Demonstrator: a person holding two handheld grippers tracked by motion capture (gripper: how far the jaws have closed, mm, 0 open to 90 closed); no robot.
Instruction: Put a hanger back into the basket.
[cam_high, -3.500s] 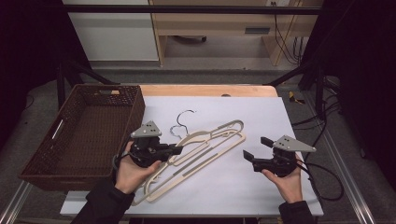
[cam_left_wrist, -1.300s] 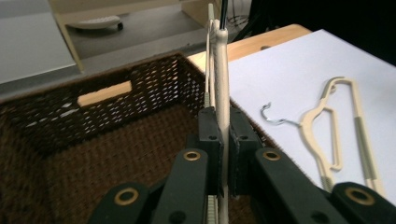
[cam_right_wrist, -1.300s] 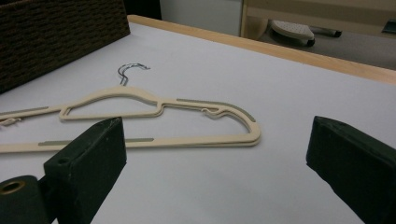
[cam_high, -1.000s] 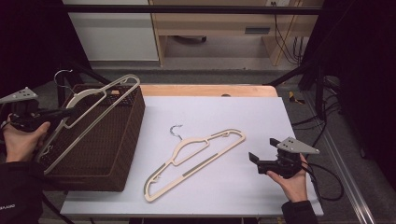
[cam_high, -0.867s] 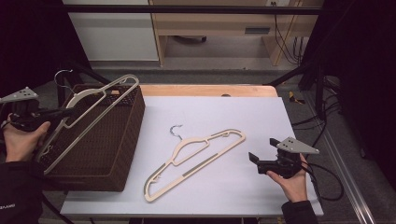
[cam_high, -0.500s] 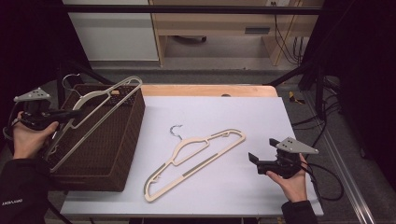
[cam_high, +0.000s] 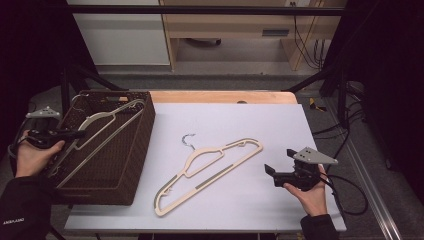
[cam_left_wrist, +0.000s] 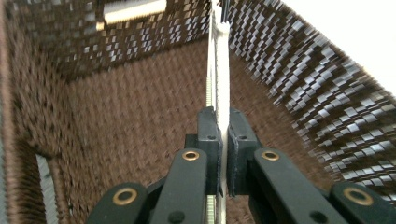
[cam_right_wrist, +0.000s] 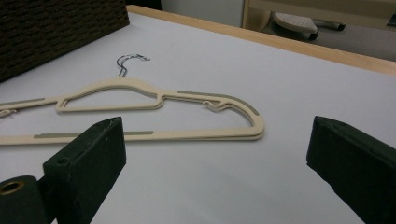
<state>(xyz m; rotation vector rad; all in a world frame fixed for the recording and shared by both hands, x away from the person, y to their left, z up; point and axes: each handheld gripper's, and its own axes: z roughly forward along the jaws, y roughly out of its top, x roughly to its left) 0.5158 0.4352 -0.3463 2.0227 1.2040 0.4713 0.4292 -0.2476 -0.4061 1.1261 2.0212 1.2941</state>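
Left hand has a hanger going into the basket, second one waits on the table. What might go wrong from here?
The held hanger is pinched edge-on by the left gripper, so it might pivot or slip. It slants across the wicker basket; its hook could catch the weave. The second hanger lies flat on the table, leaving the open right gripper little edge to grab.

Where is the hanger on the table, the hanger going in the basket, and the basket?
Hanger on the table (cam_high: 210, 172): high view, on its cream body.
Hanger in the left gripper (cam_high: 102, 119): high view, on its shoulder over the basket.
Brown wicker basket (cam_high: 140, 145): high view, on its right wall.
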